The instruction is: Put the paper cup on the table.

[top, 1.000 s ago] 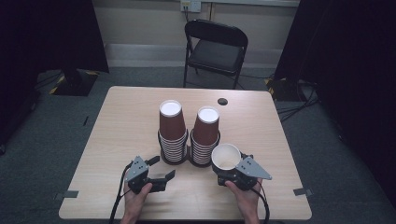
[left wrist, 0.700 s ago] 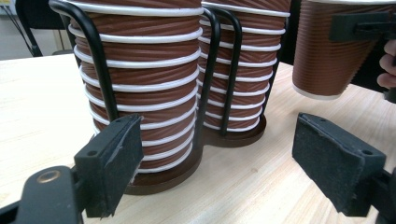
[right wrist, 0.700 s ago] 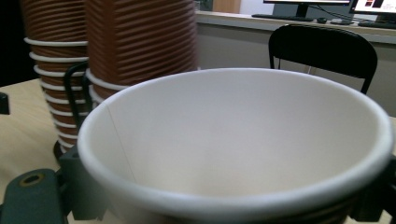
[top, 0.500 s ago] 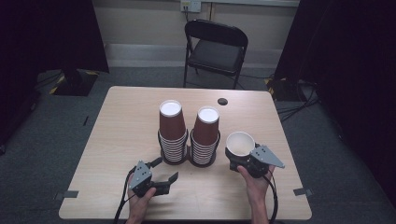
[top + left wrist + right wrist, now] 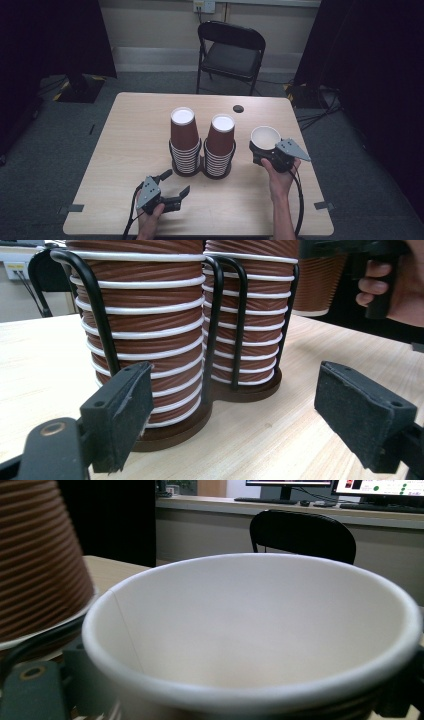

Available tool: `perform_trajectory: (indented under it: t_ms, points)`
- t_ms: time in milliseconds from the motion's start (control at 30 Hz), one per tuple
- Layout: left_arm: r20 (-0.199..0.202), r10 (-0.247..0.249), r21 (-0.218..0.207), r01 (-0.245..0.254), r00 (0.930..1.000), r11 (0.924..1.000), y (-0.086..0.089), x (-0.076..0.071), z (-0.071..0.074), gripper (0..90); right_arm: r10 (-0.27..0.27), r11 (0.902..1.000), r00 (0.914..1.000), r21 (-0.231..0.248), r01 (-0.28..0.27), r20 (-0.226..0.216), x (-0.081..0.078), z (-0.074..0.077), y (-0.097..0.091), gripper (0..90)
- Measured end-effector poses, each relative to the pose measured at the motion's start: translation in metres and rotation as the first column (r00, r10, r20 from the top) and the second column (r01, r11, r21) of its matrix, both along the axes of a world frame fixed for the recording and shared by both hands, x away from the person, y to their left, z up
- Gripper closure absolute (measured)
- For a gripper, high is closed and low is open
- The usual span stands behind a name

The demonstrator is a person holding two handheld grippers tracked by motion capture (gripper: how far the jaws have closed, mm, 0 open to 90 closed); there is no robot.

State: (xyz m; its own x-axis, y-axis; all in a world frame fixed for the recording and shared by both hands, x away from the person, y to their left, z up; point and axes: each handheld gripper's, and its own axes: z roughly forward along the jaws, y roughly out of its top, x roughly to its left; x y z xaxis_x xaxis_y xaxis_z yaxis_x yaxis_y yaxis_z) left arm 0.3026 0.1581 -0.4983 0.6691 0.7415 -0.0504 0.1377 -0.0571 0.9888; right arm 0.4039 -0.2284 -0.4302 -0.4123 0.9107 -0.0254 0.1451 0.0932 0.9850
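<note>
Now we hold a single cup (image 5: 265, 138) clamped in the right gripper (image 5: 264, 151), to the right of the two cup stacks (image 5: 202, 142) in their black wire holder (image 5: 220, 330). Our left gripper (image 5: 172, 185) waits with jaws wide apart, near the stacks. We think the cup is being carried away; next it needs a free place on the table (image 5: 125, 145).
</note>
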Motion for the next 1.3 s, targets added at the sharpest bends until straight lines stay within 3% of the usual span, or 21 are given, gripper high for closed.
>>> perform_trajectory:
  t_ms: [300,700,967,1167,1300]
  points:
    - [0.006,-0.001,0.004,0.001,1.0,1.0,-0.001,0.0,0.0,15.6,-0.021,0.9997,0.9997,0.007,0.021,-0.014,0.03,-0.003,-0.003,10.0]
    - [0.014,0.0,0.007,-0.001,0.9999,1.0,-0.001,-0.001,0.0,15.7,-0.013,0.9992,0.9975,0.036,0.015,-0.069,0.058,-0.028,0.001,9.2]
    - [0.013,-0.002,0.002,0.002,0.9999,1.0,-0.001,-0.002,0.0,15.7,-0.003,0.9993,0.9947,0.037,0.007,-0.102,0.067,-0.045,0.005,8.8]
    - [0.013,0.005,0.0,-0.005,0.9999,1.0,-0.001,-0.002,0.0,15.7,-0.008,0.9986,0.9934,0.05,0.014,-0.114,0.065,-0.055,0.004,9.3]
    - [0.018,0.006,0.003,-0.006,0.9998,1.0,-0.001,-0.002,0.0,15.7,-0.014,0.9994,0.9864,0.027,0.019,-0.164,0.062,-0.062,0.001,11.4]
